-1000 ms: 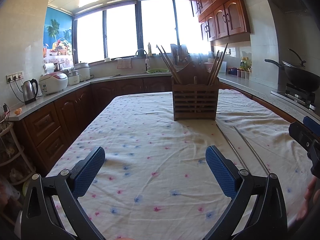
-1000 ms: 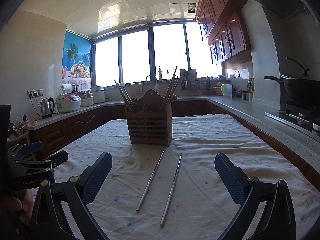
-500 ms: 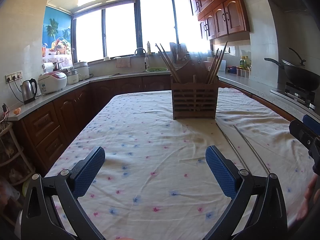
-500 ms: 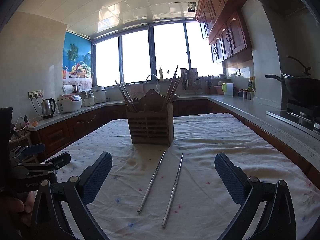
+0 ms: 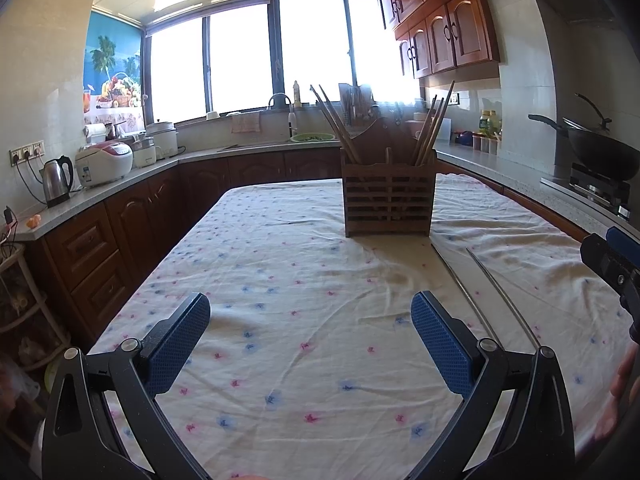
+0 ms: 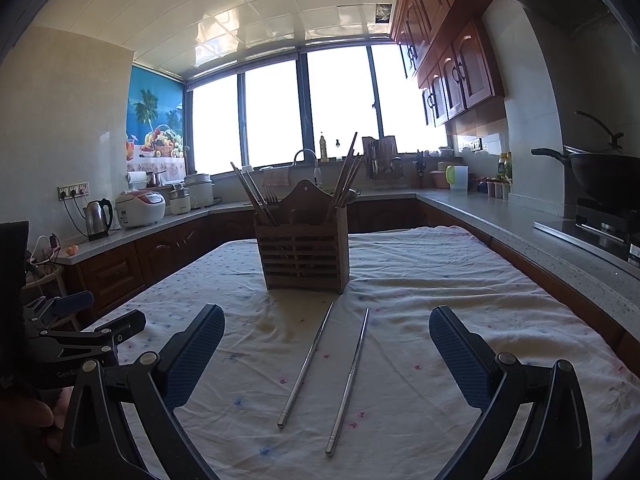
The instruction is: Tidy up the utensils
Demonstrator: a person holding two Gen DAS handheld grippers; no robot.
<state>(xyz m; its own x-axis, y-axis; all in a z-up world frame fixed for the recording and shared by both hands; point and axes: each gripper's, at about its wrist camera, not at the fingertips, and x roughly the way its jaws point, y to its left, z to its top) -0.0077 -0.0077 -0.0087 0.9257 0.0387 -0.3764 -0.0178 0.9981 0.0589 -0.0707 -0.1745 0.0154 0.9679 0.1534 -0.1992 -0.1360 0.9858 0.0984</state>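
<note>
A: Steel chopsticks (image 6: 326, 368) are lying loose on the bench (image 6: 460, 280), long axes running from the right gripper (image 6: 326, 354) toward the wooden holder (image 6: 304, 256).

B: Which gripper is sitting nearer?

A: Right one. They're lying dead ahead between its spread jaws, nothing held. Left gripper (image 5: 310, 340) is also gaping and empty, with the pair off to its right. I'm guessing right is taking them, pinching across the shafts.

Two steel chopsticks (image 6: 326, 372) flat on cloth, side by side, apart, splaying slightly toward camera, far tips near holder; slatted wooden holder (image 6: 304, 256) upright mid-bench, wooden chopsticks (image 6: 256, 196) leaning inside
</note>
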